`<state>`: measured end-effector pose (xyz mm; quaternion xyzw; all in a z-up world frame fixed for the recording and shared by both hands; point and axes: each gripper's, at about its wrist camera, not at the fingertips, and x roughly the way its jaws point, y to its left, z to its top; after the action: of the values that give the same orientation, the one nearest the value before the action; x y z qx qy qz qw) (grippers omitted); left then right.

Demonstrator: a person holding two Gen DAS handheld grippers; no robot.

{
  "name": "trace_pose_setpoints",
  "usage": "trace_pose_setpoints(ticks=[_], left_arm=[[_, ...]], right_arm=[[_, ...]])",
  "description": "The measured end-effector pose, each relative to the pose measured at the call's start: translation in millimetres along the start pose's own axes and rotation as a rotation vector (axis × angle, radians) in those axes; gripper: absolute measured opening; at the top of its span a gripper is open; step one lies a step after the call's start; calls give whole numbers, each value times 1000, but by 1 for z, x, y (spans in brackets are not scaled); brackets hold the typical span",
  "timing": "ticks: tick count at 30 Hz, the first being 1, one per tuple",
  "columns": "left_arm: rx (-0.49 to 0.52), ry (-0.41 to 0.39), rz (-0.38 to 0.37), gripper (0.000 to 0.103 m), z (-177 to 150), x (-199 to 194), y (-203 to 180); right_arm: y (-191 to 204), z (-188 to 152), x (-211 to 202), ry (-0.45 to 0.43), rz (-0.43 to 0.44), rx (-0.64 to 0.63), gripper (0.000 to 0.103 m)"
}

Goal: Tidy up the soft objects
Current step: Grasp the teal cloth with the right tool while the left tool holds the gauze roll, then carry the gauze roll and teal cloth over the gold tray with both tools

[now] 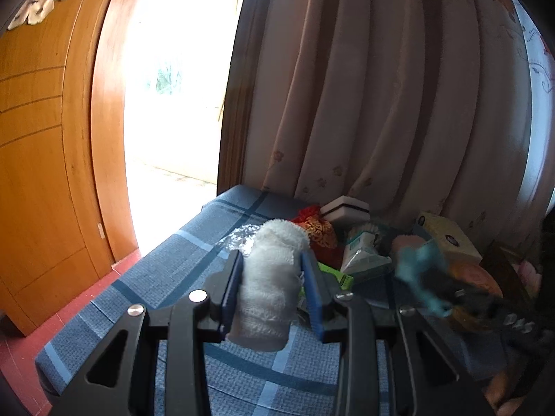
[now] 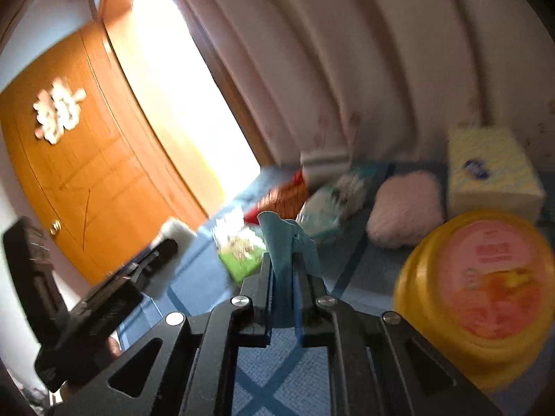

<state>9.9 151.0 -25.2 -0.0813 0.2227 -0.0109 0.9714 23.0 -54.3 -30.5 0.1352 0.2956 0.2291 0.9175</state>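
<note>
Fluffy white roll [image 1: 269, 277], perhaps towelling

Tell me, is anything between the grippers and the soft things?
No. The left gripper already squeezes the white rolled towel, and the right gripper pinches the teal cloth. Nothing visible sits between.

Open blue checked bedspread [image 1: 194, 256] lies left toward the doorway; right side's crowded by the yellow tub [image 2: 482, 298], tissue box [image 2: 492, 170], pink cushion [image 2: 406, 208] against the curtain [image 1: 381, 104].

White towel roll [image 1: 269, 277], teal cloth [image 2: 282, 260] (both gripped)
</note>
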Motion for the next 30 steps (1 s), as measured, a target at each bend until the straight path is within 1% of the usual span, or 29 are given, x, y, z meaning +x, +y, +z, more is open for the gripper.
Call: trace_pose_setpoints(ticks=[2, 5, 7, 10, 13, 16, 19, 22, 24, 25, 28, 30], left_arm=[[16, -9, 13, 34, 0, -2, -2], [33, -19, 33, 34, -1, -3, -5], [40, -25, 46, 33, -1, -4, -6], [42, -24, 52, 34, -2, -5, -8], [46, -20, 53, 34, -2, -4, -12], [39, -20, 33, 34, -4, -5, -17], [58, -15, 18, 34, -6, -6, -28], [55, -13, -19, 34, -6, -9, -38], [63, -28, -43, 34, -2, -13, -47], [74, -35, -52, 34, 0, -16, -53], [101, -92, -72, 34, 5, -21, -71], [117, -101, -92, 34, 7, -21, -83]], right_arm=[[-2, -2, -17, -62, -11, -3, 10], [-6, -6, -36, -126, -39, 6, 10], [-7, -9, -49, -166, -75, 5, 10], [-7, -11, -63, -202, -136, -24, 10], [-9, -12, -74, -228, -165, -43, 10], [-10, -12, -81, -256, -208, -67, 10], [-7, -15, -90, -293, -270, -99, 10], [-1, -17, -96, -320, -335, -136, 10], [0, -18, -102, -344, -385, -157, 10], [-1, -19, -104, -349, -400, -166, 10], [-4, -19, -110, -362, -435, -174, 10], [-6, -21, -114, -381, -461, -175, 10]])
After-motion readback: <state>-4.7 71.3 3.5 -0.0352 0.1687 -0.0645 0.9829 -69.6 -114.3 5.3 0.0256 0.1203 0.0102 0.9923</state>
